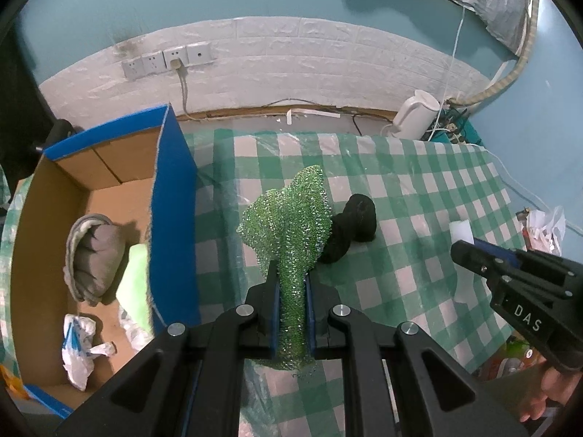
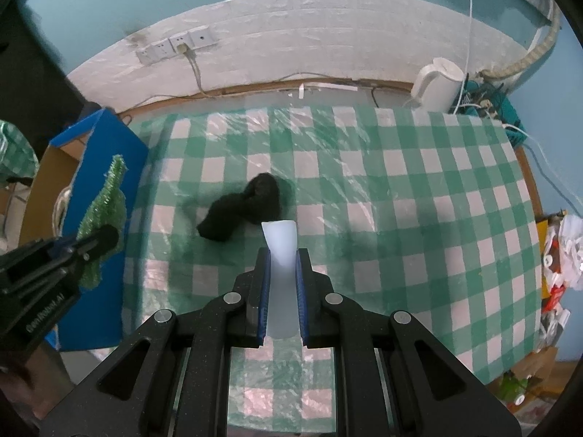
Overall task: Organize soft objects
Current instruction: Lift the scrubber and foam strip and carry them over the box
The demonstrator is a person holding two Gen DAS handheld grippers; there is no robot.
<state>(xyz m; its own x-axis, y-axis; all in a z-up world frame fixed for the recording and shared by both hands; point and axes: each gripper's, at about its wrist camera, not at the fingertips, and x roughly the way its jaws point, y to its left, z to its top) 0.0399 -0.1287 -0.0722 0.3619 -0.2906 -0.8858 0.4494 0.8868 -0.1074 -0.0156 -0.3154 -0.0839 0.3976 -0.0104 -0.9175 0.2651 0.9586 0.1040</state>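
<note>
Left wrist view: left gripper (image 1: 291, 291) pinches a green mesh scrubber (image 1: 288, 225), right gripper (image 2: 283, 284) a white sponge (image 2: 280, 251); carry each well over the blue-walled cardboard box (image 1: 175, 196) before letting go

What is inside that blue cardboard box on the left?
Inside the blue box lie a rolled grey cloth, a light green cloth and crumpled white plastic. The near wall hides part of the green cloth and floor.

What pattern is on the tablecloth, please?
Green-and-white checks on the tablecloth, clearest in the right wrist view.
</note>
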